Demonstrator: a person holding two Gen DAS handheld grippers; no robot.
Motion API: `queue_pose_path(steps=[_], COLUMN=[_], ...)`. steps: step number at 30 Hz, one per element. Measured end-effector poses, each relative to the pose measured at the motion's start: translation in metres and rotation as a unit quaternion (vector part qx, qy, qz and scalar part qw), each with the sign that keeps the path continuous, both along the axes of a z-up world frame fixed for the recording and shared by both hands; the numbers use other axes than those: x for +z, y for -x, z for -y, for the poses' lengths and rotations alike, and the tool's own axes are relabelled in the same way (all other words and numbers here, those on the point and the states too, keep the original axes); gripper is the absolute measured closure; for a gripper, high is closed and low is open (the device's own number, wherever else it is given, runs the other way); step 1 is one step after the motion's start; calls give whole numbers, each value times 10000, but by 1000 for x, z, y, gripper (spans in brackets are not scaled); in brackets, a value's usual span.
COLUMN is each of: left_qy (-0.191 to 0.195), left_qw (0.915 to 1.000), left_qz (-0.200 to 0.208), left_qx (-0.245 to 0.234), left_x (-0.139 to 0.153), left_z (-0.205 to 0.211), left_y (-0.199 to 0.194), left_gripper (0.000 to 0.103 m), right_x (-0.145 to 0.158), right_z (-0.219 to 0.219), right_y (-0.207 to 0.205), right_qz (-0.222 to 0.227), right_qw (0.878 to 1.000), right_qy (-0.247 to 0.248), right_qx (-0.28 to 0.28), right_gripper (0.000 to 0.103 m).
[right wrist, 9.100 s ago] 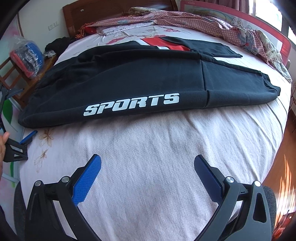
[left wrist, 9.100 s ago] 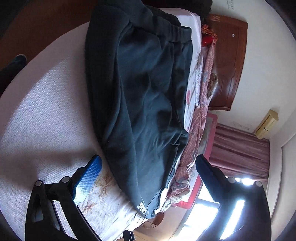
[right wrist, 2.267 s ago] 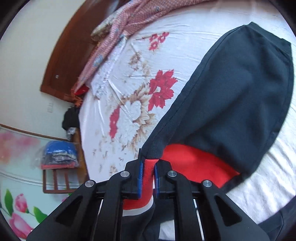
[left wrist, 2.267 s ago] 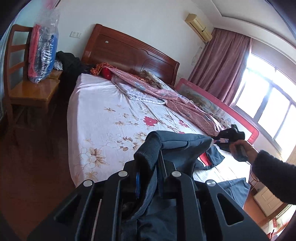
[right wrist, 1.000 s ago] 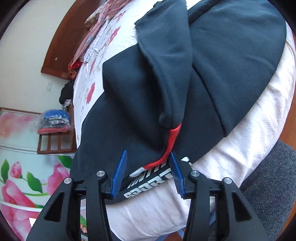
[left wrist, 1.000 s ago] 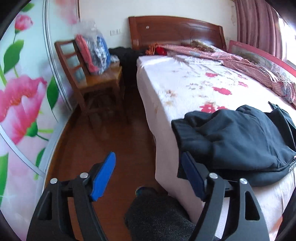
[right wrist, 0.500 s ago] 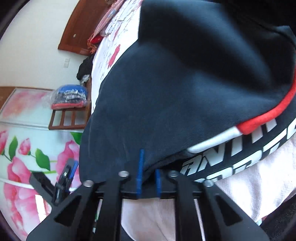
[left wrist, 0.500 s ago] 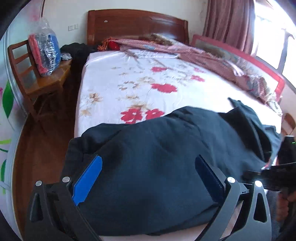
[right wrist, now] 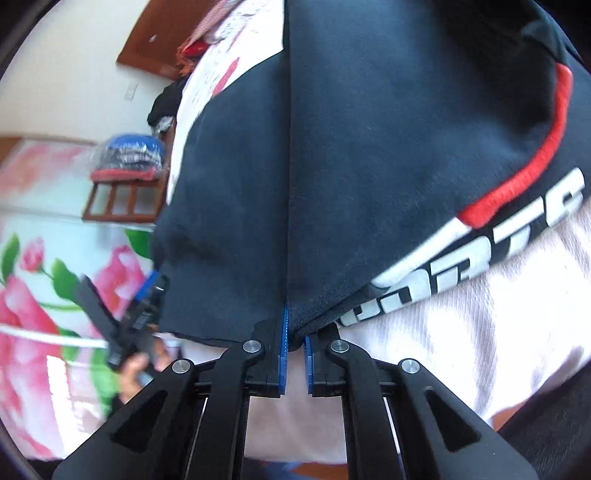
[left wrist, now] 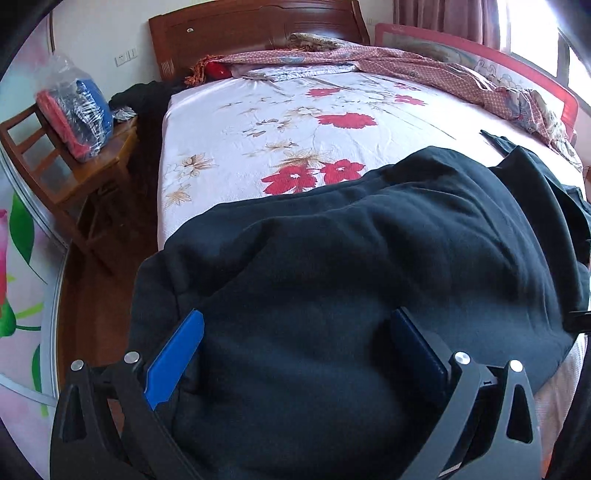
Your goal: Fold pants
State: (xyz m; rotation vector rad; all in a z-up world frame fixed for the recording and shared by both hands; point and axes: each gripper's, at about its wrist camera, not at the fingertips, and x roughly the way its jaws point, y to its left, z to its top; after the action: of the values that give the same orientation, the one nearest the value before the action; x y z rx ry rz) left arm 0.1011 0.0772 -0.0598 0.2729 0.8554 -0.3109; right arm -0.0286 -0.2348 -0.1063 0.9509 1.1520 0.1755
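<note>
a: risk? thick dark navy fleece pants (left wrist: 369,280), bunched at the near edge of the floral-sheeted bed (left wrist: 280,122), liable to slip from the right claw (right wrist: 294,341), pinched narrow on one hem edge only.

b: left claw (left wrist: 295,354) spread wide over the cloth, gripping nothing. white lettering (right wrist: 472,258) visible only from the right wrist.

Floral bedsheet (left wrist: 258,122), wooden chair (left wrist: 92,177)

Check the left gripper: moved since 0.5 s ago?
Yes. The left gripper has pushed forward over the black pants, toward the wooden headboard; its jaws are open, straddling the fabric.
</note>
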Motion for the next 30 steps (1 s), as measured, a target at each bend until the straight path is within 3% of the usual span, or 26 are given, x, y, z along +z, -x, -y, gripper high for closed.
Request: queue_pose_path(steps=[2,4,5,7,8,9,10,15,19,21,22,23,25,26,30], left_qy=[9,39,17,19,75,175,355,923,1045,941,896,898,1020,1090,1115], left_qw=[9999,9997,9995,9989,9986,9982,9978,9956,9942,9949,9950,9949,9935,9924,9910], left_qz=[-21,55,101,243,262,252,214,40,-119,-226,-308,-348,-460,-528,-733], left_qx=[101,237,287,400,457,507,511,137,-215,-287,-320,-291,-229,-203,-116], left_x=[6,12,14,23,28,34,41,62,61,55,51,50,48,47,43], left_z=[-2,-4,-4,-4,-3,-2,0,21,38,45,48,48,47,46,48], left_y=[2,6,10,20,25,29,34,66,79,80,78,77,73,71,69], left_gripper=[2,2,2,2,2,2,2,2,2,2,2,2,2,2,2], right_x=[39,80,97,124,132,135,133,79,41,29,30,31,34,36,62], right_z=[8,26,38,65,77,87,95,130,132,139,145,153,158,160,175], right_y=[9,9,3,-23,-41,-61,-84,-202,-236,-240,-237,-232,-231,-231,-218], right_qz=[176,403,574,846,972,1067,1074,190,-338,-487,-426,-374,-319,-281,75], right_qw=[9972,9809,9681,9294,9053,8883,8793,8758,8479,8524,8643,8767,8814,8835,9029], right_qy=[687,1886,2435,3582,4107,4427,4597,4821,5288,5206,5012,4791,4702,4661,4235], right_qx=[252,257,112,-282,-477,-595,-626,-164,154,105,-50,-215,-337,-364,-739], right_gripper=[90,90,90,81,62,55,55,55,55,55,55,64,89,97,98])
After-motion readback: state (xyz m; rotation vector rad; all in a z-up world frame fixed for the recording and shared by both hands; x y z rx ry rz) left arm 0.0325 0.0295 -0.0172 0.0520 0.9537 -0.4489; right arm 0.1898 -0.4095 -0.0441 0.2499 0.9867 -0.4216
